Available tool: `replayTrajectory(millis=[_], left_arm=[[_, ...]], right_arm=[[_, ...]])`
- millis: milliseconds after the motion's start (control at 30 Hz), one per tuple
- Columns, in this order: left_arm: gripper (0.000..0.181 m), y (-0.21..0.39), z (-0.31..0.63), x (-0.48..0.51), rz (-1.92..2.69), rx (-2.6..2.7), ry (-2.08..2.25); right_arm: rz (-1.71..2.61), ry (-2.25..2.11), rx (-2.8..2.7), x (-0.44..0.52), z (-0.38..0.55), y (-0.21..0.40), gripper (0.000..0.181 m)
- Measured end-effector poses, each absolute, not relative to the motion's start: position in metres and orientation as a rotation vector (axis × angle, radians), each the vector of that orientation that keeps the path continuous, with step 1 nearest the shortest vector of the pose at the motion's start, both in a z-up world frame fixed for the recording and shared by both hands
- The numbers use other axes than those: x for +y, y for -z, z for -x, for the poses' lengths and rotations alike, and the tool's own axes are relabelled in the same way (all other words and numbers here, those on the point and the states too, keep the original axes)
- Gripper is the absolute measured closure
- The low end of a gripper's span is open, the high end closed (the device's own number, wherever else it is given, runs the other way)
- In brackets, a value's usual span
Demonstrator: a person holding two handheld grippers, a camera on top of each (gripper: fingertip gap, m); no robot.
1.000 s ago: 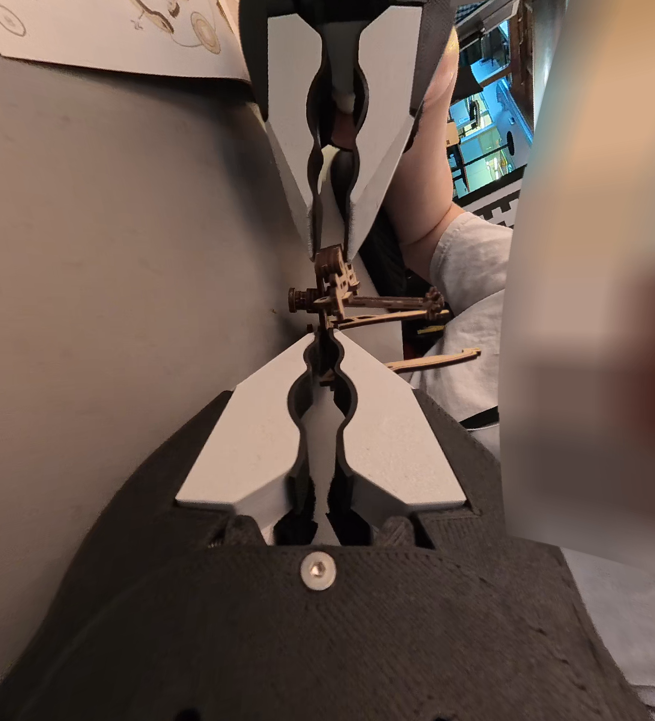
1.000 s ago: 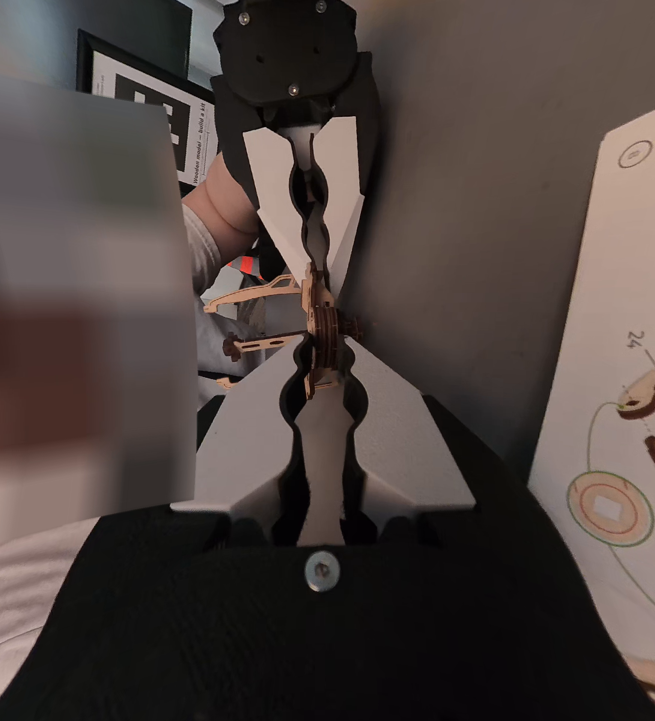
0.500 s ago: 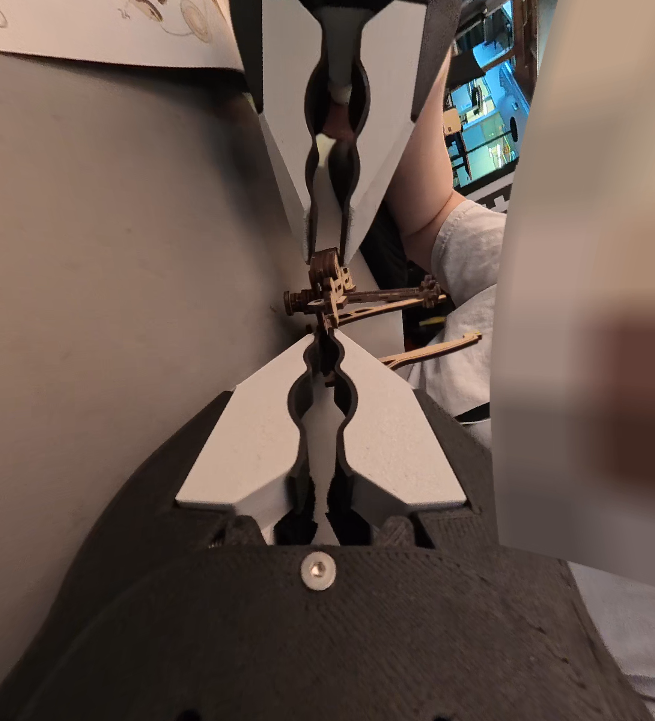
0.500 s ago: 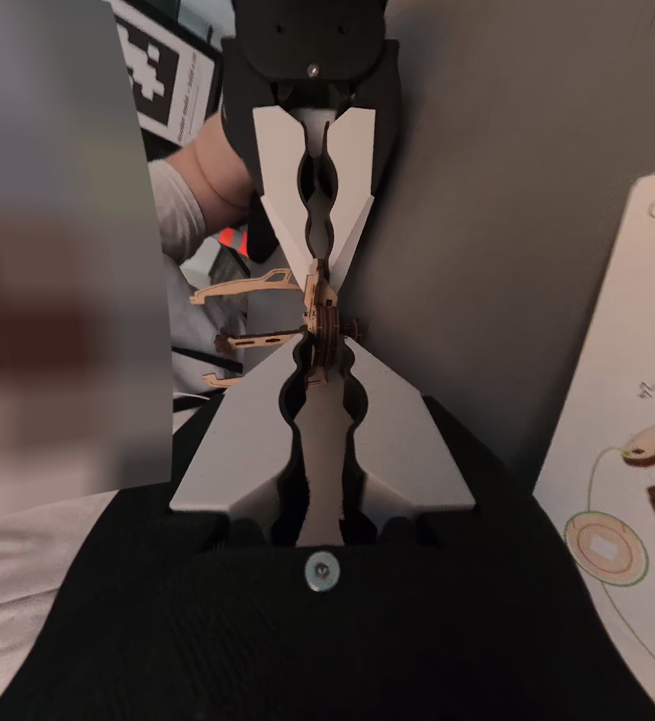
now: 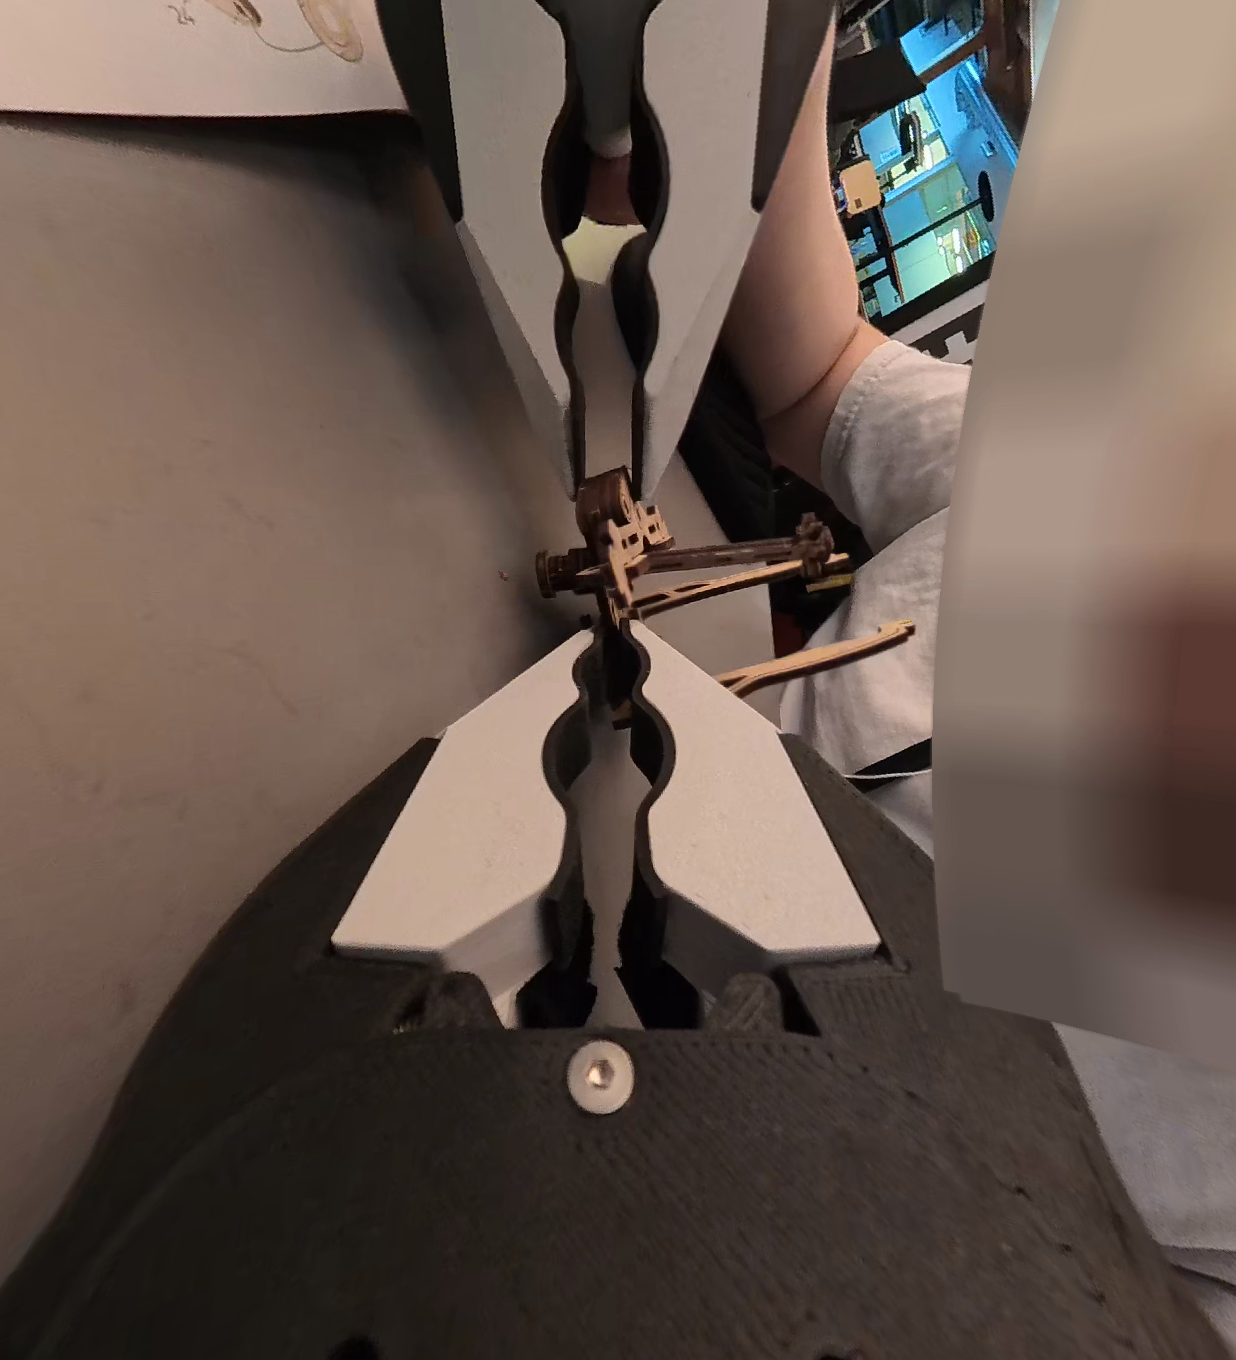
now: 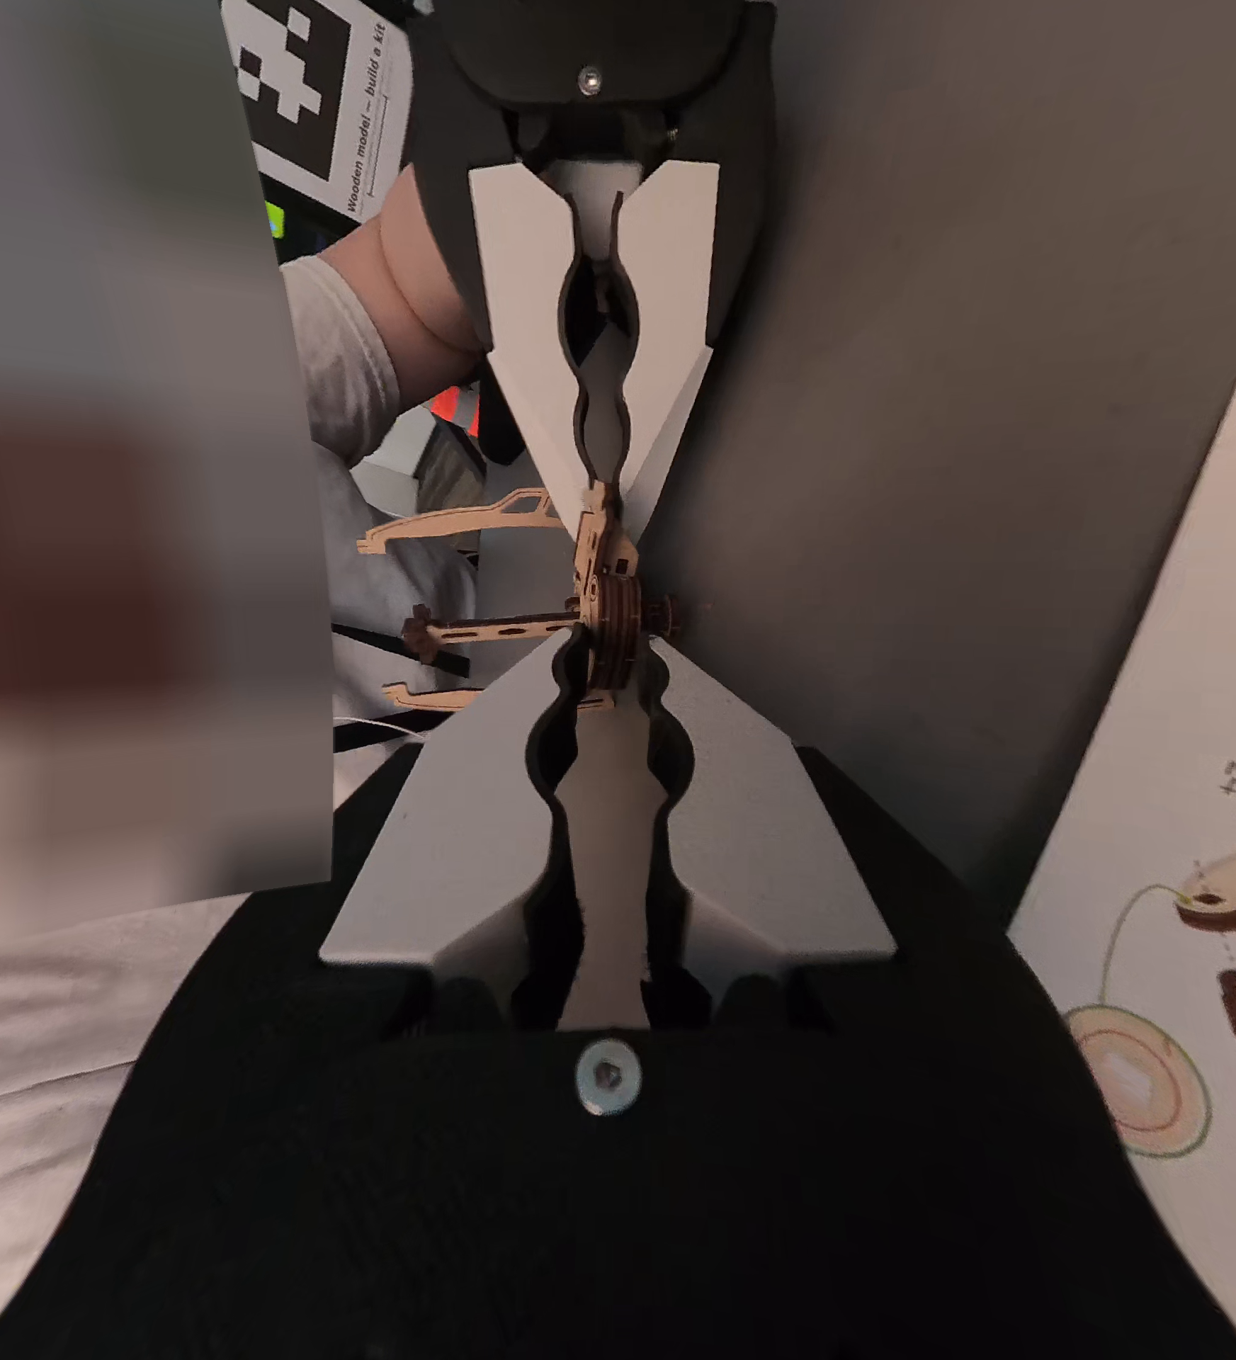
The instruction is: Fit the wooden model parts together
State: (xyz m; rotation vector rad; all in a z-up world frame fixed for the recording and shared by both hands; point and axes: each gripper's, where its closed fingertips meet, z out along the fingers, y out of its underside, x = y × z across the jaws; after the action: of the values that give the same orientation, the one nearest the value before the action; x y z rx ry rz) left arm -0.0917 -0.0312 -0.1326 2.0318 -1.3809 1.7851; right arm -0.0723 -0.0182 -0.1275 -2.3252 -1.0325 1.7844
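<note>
A small wooden model (image 5: pixel 618 563) hangs in the air between my two grippers, which face each other tip to tip. It has a short axle with a gear (image 5: pixel 554 575) and thin car-shaped side strips (image 5: pixel 813 655) reaching toward the person. My left gripper (image 5: pixel 609 636) is shut on the model's thin plate end (image 6: pixel 595 530). My right gripper (image 6: pixel 611 651) is shut on the layered wooden wheel (image 6: pixel 611 625), which also shows in the left wrist view (image 5: pixel 604 500). Each gripper shows in the other view: the right (image 5: pixel 606 478), the left (image 6: pixel 604 491).
A grey table (image 5: pixel 195 515) lies behind the model. A printed instruction sheet (image 6: pixel 1189 809) lies on it, also seen in the left wrist view (image 5: pixel 158 59). A person's arm (image 5: pixel 784 309) and white shirt (image 5: pixel 879 471) are close by. A black-and-white marker card (image 6: pixel 305 81) stands behind. My left and right fingertips are right by each other.
Both grippers keep their hold on the model. The pair has shifted a little over the table: the instruction sheet slid toward the frame edges and each opposite gripper looks slightly closer.
</note>
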Motion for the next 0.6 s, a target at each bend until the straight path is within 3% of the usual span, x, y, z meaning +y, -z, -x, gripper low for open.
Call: replayTrajectory(millis=[300, 600], left_arm=[[0.181, 0.1339, 0.0931, -0.0327, -2.026, -1.458, -1.763], [0.181, 0.1282, 0.0947, -0.0368, -1.993, -1.537, -1.797]], right_arm=[[2.336, -1.675, -1.130, -0.0166, 0.0749, 0.1277, 0.170], [2.290, -1.851, -1.056, -0.0241, 0.0753, 0.1224, 0.170]])
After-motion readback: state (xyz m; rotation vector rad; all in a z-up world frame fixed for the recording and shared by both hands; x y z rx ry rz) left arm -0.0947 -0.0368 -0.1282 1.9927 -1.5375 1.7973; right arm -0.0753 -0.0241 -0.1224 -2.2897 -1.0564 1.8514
